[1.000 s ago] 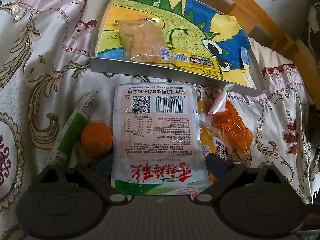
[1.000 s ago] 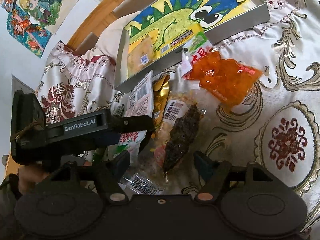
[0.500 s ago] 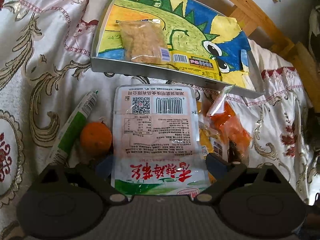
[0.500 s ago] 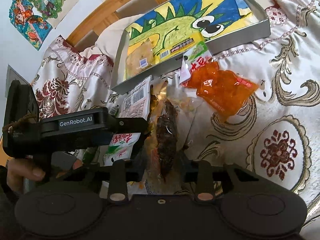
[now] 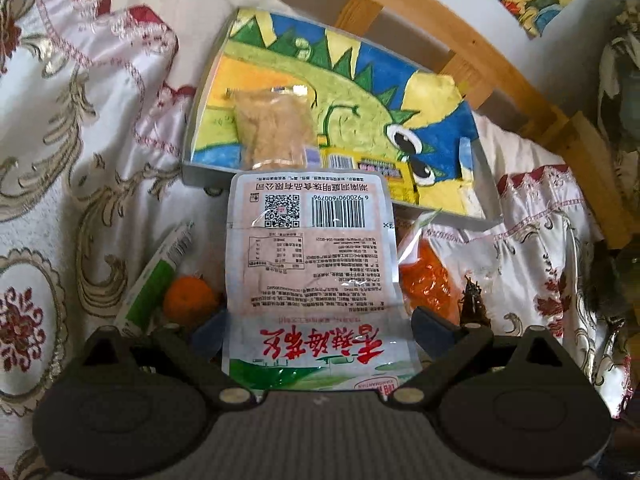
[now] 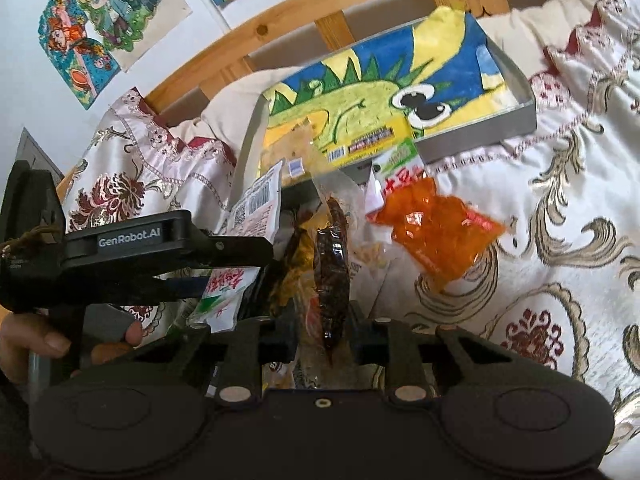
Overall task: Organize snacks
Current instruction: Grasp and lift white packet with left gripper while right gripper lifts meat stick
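Note:
My left gripper point(image 5: 320, 332) is shut on a pink-and-white snack packet point(image 5: 312, 264), holding it by the bottom edge so its top overlaps the front wall of the tray point(image 5: 200, 178). The tray has a dinosaur drawing inside, and a beige snack bag point(image 5: 272, 132) lies in it. The jaws of my right gripper point(image 6: 326, 336) are closing, and the pads press on a clear packet of dark brown snack point(image 6: 330, 268) that stands upright between them. An orange snack packet point(image 6: 436, 232) lies on the cloth just right of it. The left gripper point(image 6: 256, 276) sits close on the left.
An orange fruit point(image 5: 188, 300) and a green-and-white tube packet point(image 5: 160, 276) lie left of the pink packet. More wrappers point(image 6: 296, 256) are bunched under the dark packet. A person's hand point(image 6: 52, 340) holds the left gripper. A wooden bed frame point(image 6: 280, 28) runs behind the tray.
The right jaws have narrowed from wide apart onto the dark packet, which has swung from lying tilted to upright. The pink packet in the left gripper now reaches up over the tray's front wall.

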### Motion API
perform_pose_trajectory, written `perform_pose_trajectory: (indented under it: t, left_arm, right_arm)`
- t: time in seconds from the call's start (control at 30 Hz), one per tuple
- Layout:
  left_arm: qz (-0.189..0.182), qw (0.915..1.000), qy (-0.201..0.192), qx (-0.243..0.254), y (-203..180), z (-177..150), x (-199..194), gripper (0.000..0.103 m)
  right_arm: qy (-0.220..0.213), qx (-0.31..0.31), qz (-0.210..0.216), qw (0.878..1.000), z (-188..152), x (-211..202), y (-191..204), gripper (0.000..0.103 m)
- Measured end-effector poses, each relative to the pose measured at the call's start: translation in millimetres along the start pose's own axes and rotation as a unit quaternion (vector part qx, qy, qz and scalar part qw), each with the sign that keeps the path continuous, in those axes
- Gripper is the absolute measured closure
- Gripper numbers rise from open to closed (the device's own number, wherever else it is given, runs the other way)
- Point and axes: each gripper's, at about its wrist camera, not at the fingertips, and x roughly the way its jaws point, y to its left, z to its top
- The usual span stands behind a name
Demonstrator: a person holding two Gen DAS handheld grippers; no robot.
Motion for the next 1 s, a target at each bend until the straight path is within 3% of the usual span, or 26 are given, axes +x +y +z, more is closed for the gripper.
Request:
perform_pose_trajectory:
  t: [0.33, 0.67, 0.87, 1.0]
  left_arm:
    - [0.022, 0.9961, -0.084, -0.014, 2, 12, -10, 0.005]
    - [0.027, 0.9836, -0.169, -0.058, 12, 53, 3, 0.005]
    - [0.008, 0.9781, -0.193, -0.077, 16, 79, 20, 0.005]
    - [0.022, 0.9773, -0.202, -0.058, 11, 93, 35, 0.005]
  right_arm:
    - [-0.039, -0.030, 0.001, 0.999, 20, -3, 4, 0.077]
    - [-0.096, -0.056, 0.005, 0.994, 65, 21, 4, 0.077]
    - [-0.147, -0.064, -0.030, 0.987, 100, 45, -10, 0.077]
    - [-0.160, -0.066, -0.054, 0.983, 115, 60, -19, 0.077]
